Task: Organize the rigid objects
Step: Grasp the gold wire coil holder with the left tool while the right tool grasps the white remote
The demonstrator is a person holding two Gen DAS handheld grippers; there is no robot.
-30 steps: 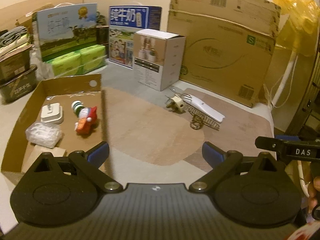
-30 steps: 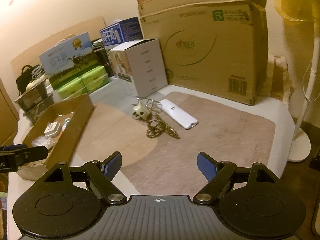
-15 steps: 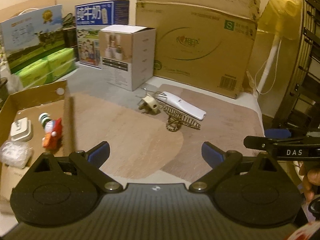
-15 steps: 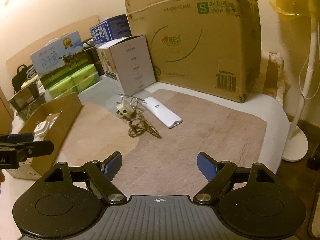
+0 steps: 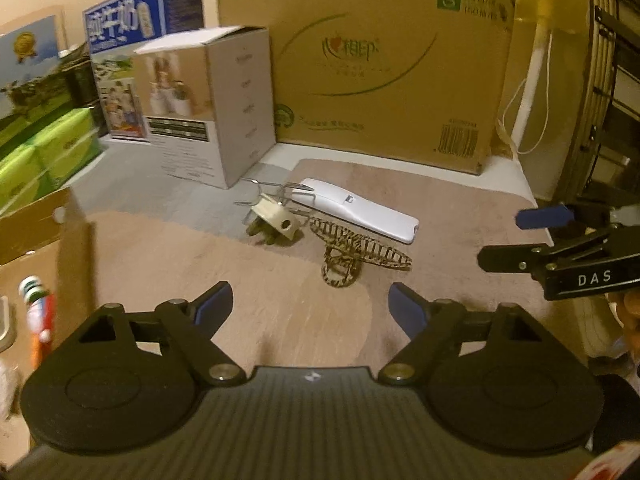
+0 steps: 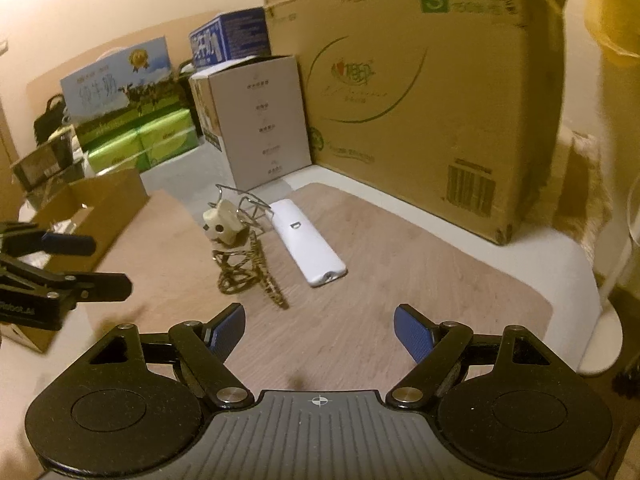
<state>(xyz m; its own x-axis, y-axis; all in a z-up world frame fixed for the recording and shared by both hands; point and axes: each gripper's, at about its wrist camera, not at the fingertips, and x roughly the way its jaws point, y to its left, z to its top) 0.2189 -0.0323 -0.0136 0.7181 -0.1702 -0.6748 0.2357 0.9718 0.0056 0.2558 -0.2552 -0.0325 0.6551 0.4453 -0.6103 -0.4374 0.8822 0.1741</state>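
left wrist view has your left gripper low over the brown mat with its blue pads apart and nothing between them; the jaws are closing at this moment. ahead of it, toward the far edge of the mat, three things lie in a tight cluster: a cream plug adapter with a bent wire clip against it, a white remote control lying flat and slanted just behind, and a brown wooden-lattice model in front of the remote and touching it. the adapter sits just beside the remote's far-left end.

at the left edge of the mat you have the open cardboard tray; a red and white toy figure lies in it, and a pale object beside it is cut off by the frame. behind the mat, a white product box stands near the far-left corner, and a large brown carton fills the far edge. green tissue packs and a blue milk carton box stand further left.

your right gripper also hangs over the mat, near its front edge, pads spread with nothing in them. from the right wrist view the remote points toward you, with the adapter and lattice model to its left. each gripper shows at the other camera's side edge, well apart from the cluster. a white fan stand rises off the mat's right edge.
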